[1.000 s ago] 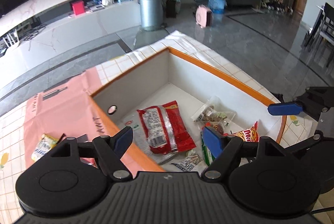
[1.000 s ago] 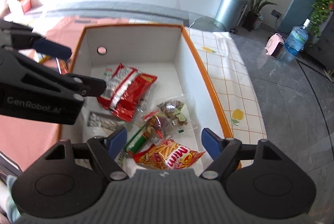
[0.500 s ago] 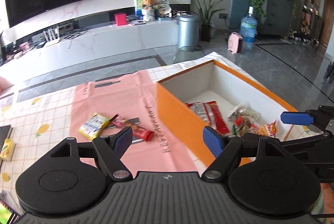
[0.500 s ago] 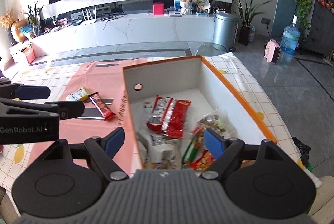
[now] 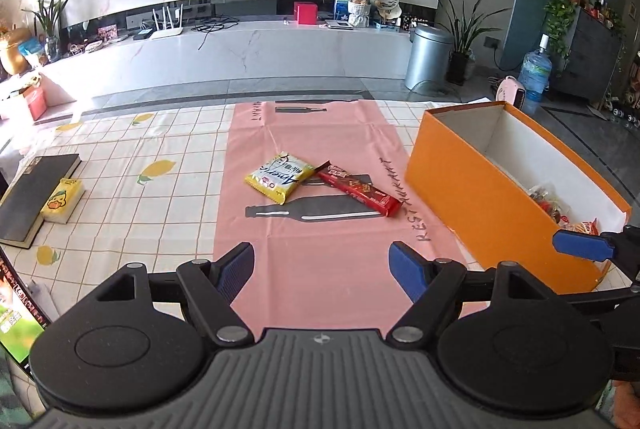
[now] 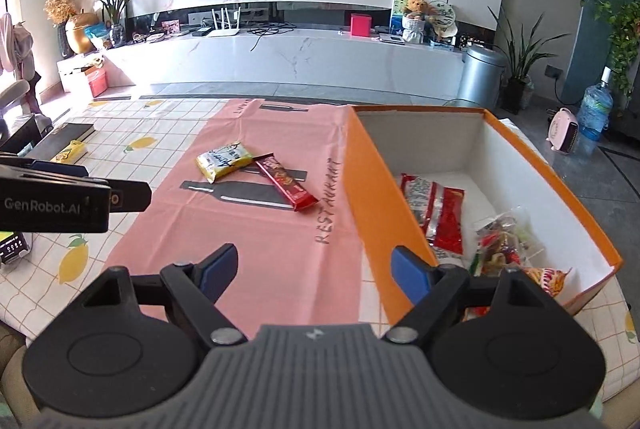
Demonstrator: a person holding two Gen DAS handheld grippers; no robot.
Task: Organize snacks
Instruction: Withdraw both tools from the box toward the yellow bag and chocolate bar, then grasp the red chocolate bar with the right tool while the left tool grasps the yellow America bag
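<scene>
Left gripper (image 5: 321,271) and right gripper (image 6: 314,271): fingers spread wide, nothing held. Remaining on pink paper placemat (image 5: 304,269): yellow foil snack packet (image 5: 280,175), red foil-wrapped bar (image 5: 359,193) touching its edge. Orange cardboard box (image 6: 362,197) just beside, already holding snacks. Risks: flat slick wrappers slipping from pinch; packet dragging bar; snagging placemat.

I see a table (image 5: 160,213) under a white checked cloth with lemon prints. A pink mat (image 5: 316,229) lies across its middle, an orange box (image 5: 492,205) sits at its right edge, and on the left a dark book (image 5: 32,193) lies with a small yellow pack (image 5: 64,200) just beside it.
</scene>
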